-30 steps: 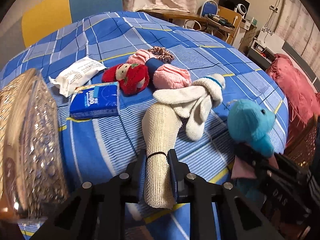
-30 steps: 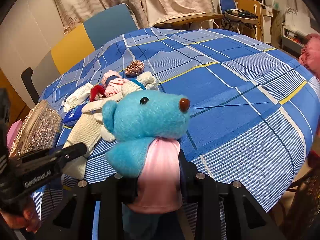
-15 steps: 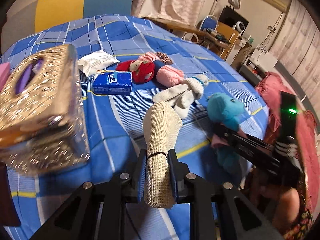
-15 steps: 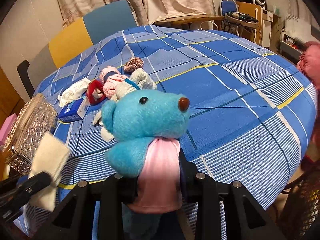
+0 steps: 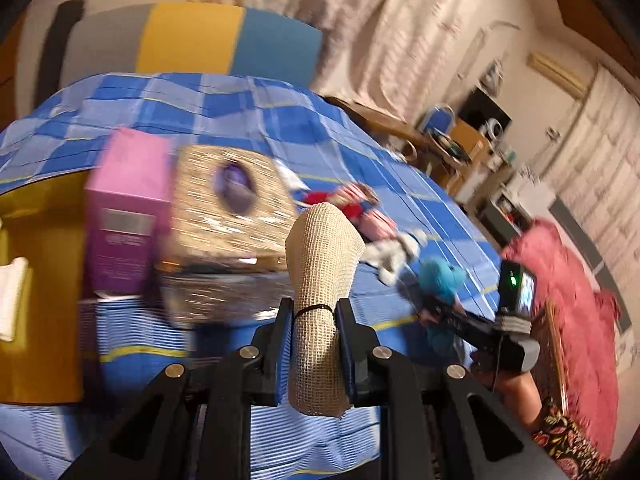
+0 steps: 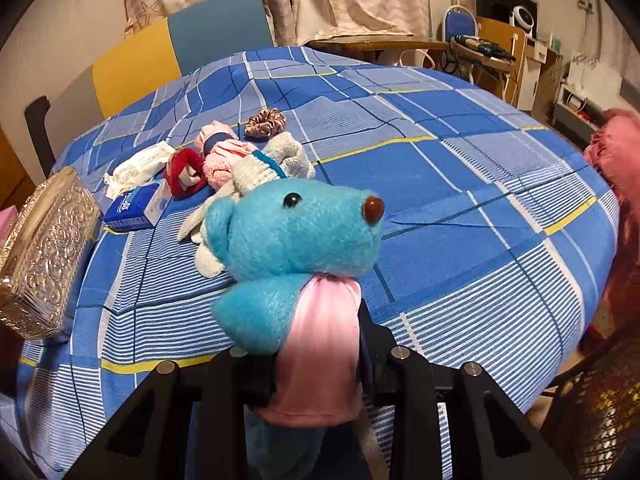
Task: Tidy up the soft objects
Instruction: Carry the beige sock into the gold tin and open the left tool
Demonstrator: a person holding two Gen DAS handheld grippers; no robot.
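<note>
The left gripper (image 5: 313, 354) is clamped on a beige mesh roll (image 5: 320, 280) bound by a thin black band, the roll standing up between its jaws. The right gripper (image 6: 316, 364) is clamped on the pink-shirted body of a blue plush bear (image 6: 296, 240), whose head stands clear above the jaws.

Take the ornate metallic tissue box (image 6: 44, 252) as the landmark. Beyond it on the blue plaid tablecloth (image 6: 460, 184) lie a blue tissue pack (image 6: 138, 206) and a white wipes packet (image 6: 136, 166). Farther off are a red plush (image 6: 186, 174), a pink plush (image 6: 222, 156), a grey-white plush (image 6: 256, 178) and a brown scrunchie (image 6: 265, 121). On its other side, touching or just beside it, stands a pink carton (image 5: 126, 208).

The left view is blurred, so where the roll sits relative to the box is hard to judge — a sweep could clip the box or tip the carton. The roll is held low on its length, so it could flop or slide out. The bear is gripped by loose shirt fabric — it could sag and drag across the heap, scattering things. No bin for these soft objects is clearly visible.
</note>
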